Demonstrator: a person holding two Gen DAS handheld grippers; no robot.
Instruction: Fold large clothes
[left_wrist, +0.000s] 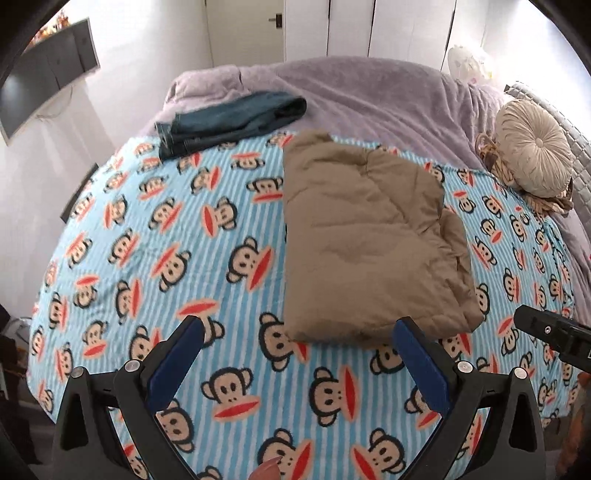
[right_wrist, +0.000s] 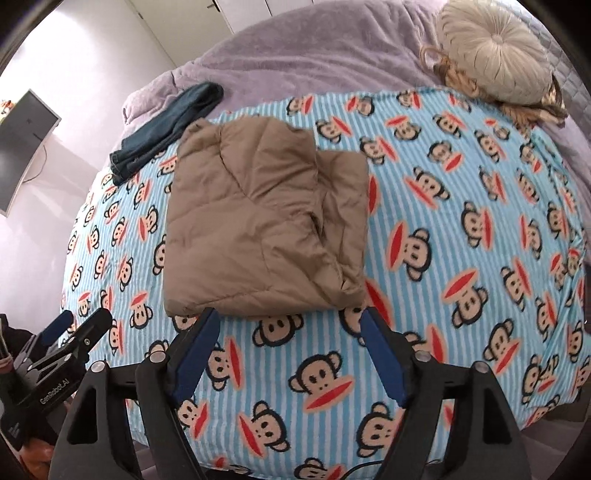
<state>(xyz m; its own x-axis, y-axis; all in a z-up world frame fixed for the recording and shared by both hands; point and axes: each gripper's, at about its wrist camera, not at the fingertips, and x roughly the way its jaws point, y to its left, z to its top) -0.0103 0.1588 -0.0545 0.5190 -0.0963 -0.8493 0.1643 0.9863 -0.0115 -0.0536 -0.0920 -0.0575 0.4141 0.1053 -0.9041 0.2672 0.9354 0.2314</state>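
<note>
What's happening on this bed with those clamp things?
A person holds a gripper in each hand and is folding clothes. The tan jacket lies folded on the monkey blanket. The left gripper and right gripper are both open above its near edge, gripping nothing. Dark jeans lie folded farther back.

You have even, soft daylight in both wrist views; no hard shadows on the blue striped monkey-print blanket (left_wrist: 221, 221); only faint shading under the folded tan quilted jacket (right_wrist: 258, 221). White wall and cupboard doors (left_wrist: 351, 26) are blown out near the top; the pale round pleated cushion (right_wrist: 495, 55) glares slightly. Strong fisheye bulge bends the bed edges; black vignette fills the corners. Fine detail is soft throughout; the far dark teal folded garment (left_wrist: 229, 118) is smeared.
</note>
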